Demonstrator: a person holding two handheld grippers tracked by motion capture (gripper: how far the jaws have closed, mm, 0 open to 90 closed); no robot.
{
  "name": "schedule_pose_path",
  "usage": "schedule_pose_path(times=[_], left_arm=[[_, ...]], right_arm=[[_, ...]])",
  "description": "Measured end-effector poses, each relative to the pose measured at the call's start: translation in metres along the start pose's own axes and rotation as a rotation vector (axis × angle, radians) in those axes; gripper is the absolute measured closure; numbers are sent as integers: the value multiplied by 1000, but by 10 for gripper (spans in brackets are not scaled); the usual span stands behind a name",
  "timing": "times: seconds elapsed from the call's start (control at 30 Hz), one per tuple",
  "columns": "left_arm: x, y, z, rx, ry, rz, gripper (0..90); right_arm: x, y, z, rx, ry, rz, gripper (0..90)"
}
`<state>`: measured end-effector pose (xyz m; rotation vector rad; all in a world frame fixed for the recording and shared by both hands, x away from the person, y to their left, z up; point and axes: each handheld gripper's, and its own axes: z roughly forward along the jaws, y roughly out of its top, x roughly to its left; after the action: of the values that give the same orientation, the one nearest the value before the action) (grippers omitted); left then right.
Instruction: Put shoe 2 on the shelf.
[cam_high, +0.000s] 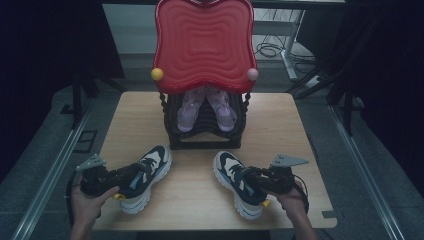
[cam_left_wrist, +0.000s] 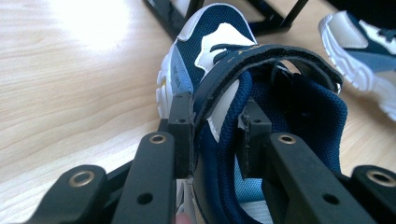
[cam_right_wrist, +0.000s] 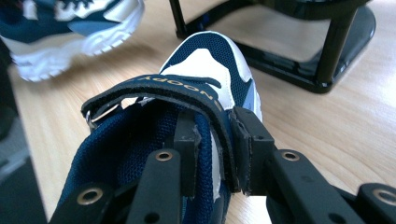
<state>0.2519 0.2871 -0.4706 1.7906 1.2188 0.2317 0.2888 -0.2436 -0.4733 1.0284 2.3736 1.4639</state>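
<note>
Two navy and white sneakers lie on the wooden table (cam_high: 280, 125). My left gripper (cam_high: 136, 176) is shut on the left sneaker (cam_high: 152, 167). In the left gripper view the gripper (cam_left_wrist: 215, 135) clamps the side wall of the left sneaker (cam_left_wrist: 219, 37), one jaw outside and one inside the opening, under the strap. My right gripper (cam_high: 248, 182) is shut on the right sneaker (cam_high: 230, 172). In the right gripper view that gripper (cam_right_wrist: 217, 144) pinches the side wall and strap of the right sneaker (cam_right_wrist: 205, 60) the same way. Both shoes rest on the table with their toes toward the rack.
A black shoe rack (cam_high: 205, 137) stands at the table's middle back. It holds a pair of pale purple sandals (cam_high: 192, 107) and has a red wavy tray (cam_high: 204, 42) on top. Bare tabletop lies left and right of the rack. A dark floor surrounds the table.
</note>
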Motion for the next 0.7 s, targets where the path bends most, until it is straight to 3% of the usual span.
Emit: schedule_pose_path(times=[0.23,0.43,0.7], left_arm=[[0,0,-5,-79,-43,-29,717],[-1,1,-13,-143,-53,-52,719],[-4,2,-15,-185,-78,-83,719]], right_arm=[[-4,-6,-9,-93,33,23,723],[-11,-10,-21,-157,48,62,725],[-22,-11,-33,-223,52,103,726]])
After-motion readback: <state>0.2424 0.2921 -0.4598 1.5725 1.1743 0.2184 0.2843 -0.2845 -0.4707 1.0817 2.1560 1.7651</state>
